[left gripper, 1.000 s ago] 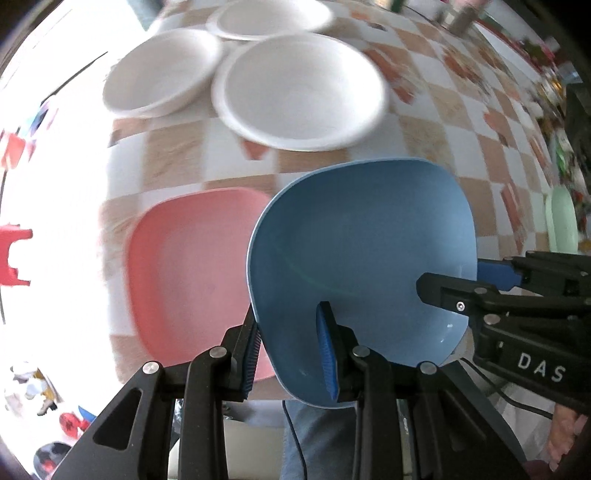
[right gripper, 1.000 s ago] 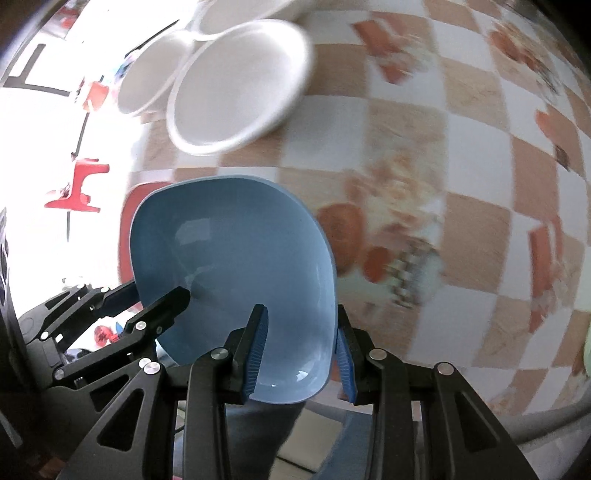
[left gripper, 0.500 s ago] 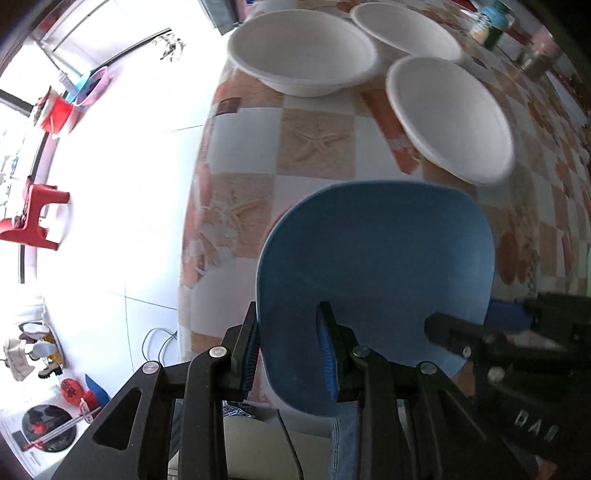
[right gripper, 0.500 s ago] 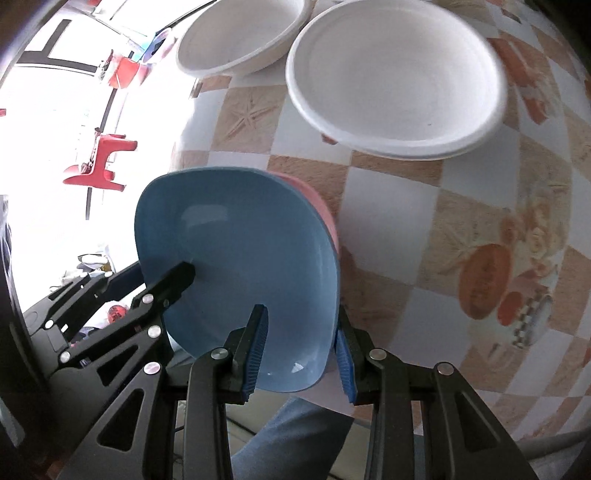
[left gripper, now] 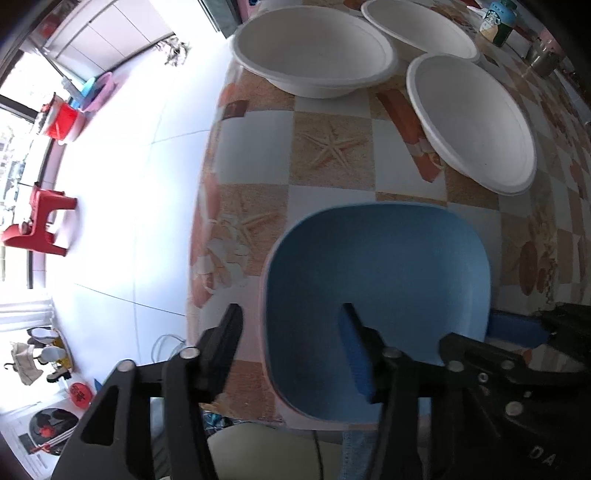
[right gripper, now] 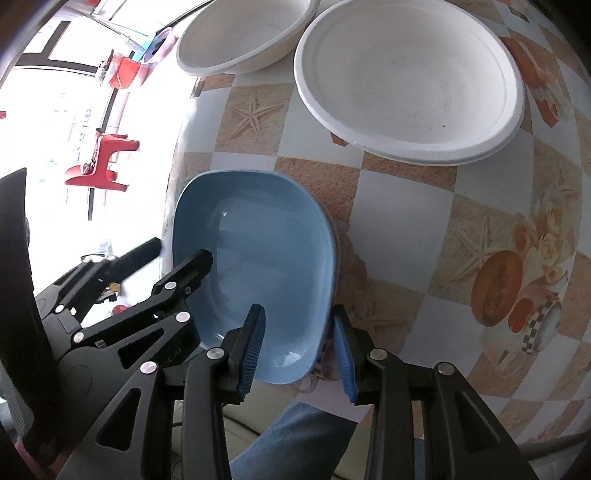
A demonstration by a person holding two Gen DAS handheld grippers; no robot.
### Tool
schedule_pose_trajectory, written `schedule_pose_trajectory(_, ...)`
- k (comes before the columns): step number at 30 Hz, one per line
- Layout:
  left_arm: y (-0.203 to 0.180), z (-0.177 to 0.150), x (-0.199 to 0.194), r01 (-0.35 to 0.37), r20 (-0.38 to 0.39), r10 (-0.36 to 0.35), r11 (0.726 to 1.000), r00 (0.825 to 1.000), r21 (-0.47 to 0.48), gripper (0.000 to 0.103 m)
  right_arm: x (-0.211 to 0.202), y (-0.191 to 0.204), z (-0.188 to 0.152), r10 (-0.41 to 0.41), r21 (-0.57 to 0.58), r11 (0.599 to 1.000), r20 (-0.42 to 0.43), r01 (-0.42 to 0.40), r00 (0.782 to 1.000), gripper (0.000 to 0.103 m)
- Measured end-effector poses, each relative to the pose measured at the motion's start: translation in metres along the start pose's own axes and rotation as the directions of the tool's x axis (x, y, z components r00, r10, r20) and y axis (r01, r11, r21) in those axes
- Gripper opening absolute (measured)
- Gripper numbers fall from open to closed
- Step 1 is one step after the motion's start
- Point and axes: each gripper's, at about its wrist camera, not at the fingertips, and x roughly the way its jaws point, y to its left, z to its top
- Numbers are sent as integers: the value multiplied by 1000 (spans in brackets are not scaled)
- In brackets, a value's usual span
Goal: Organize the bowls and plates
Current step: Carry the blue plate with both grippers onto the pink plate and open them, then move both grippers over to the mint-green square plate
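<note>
A blue square bowl (left gripper: 376,288) (right gripper: 258,266) rests nested on a pink plate, of which only a thin rim (left gripper: 263,332) (right gripper: 335,240) shows, near the table's front corner. My left gripper (left gripper: 291,332) straddles the bowl's left rim. Its jaws are opening and the pads stand off the rim. My right gripper (right gripper: 297,343) straddles the bowl's near right rim. Its jaws are opening too, with a gap at each pad. Each gripper shows in the other's view: the right gripper (left gripper: 517,354) and the left gripper (right gripper: 166,269).
Three white bowls stand farther back on the checked tablecloth (left gripper: 328,173): one (left gripper: 314,55) (right gripper: 243,33), one (left gripper: 469,118) (right gripper: 406,81), one (left gripper: 417,29). A can (left gripper: 498,22) and a metal cup (left gripper: 543,59) sit at the far right. The table edge drops to the floor on the left; a person's leg (right gripper: 295,435) is below.
The blue bowl, held in both grippers, travelled over the pink plate and came down onto it. Both grippers then let go as their jaws spread.
</note>
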Motion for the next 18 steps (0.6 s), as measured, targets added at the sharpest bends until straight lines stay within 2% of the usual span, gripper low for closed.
schedule_pose_trajectory(1,5,0,-1,3,3,-3,1000,1000,-4,62,0,1,4,-9,-4,1000,5,9,1000,61)
schedule_pose_trajectory(3,8,0,-2,10,6,-10,1000,1000,-13,68,-6,-4,2,-7,-7,1000,18,7,1000,75)
schedule_pose_trajectory(7,6,0,-9,11,25,-11,1000,1000,-10,73,-16,-13,0,-36,-1,999,45,36,998,76)
schedule_pose_trajectory(11,-8,3,-19,51,43,-51,999,998,10,74,-24,-39,-4,-85,29,996,44,84,995,77)
schedule_pose_trajectory(12,-12,4,-22,63,48,-64,998,997,15,74,-27,-44,-5,-96,32,995,48,94,994,82)
schedule_pose_trajectory(13,-18,3,-26,76,53,-77,997,996,19,75,-30,-49,-7,-107,33,994,51,105,993,97)
schedule_pose_trajectory(14,-22,1,-29,85,56,-86,996,995,24,75,-33,-54,-9,-116,36,993,56,114,992,102)
schedule_pose_trajectory(18,-44,-4,-40,141,67,-144,989,987,44,77,-45,-67,-19,-130,54,990,56,127,990,102)
